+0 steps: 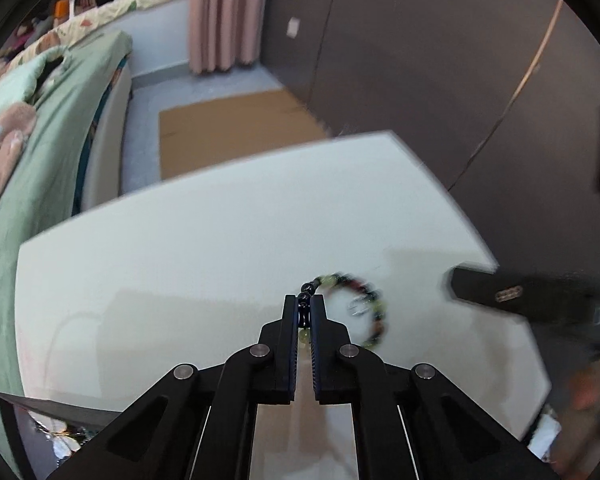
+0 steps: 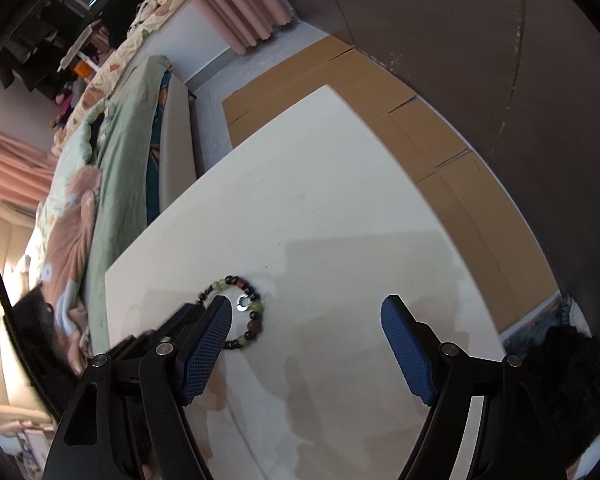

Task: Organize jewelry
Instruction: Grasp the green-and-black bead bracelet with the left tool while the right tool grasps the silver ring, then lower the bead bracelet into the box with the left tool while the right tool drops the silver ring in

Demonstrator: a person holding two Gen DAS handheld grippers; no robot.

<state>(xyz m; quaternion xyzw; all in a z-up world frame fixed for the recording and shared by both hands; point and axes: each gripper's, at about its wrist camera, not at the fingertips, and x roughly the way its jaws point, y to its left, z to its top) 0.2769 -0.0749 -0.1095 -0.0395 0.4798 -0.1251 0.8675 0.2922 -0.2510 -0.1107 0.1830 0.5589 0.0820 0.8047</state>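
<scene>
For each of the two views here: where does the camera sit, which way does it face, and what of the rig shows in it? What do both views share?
Left wrist: sits on the left gripper, looking down along its fingers at the white table; the jaws are closed on the beaded bracelet.
Right wrist: sits on the right gripper, angled down at the same table; its blue pads stand wide apart, nothing between them.
Shared: the table, the bracelet with a small silver ring inside its loop, the green bed, pink curtain and cardboard.

A bracelet (image 2: 236,312) lies on the table (image 2: 340,208); a ring (image 2: 243,301), probably, lies inside its loop.
</scene>
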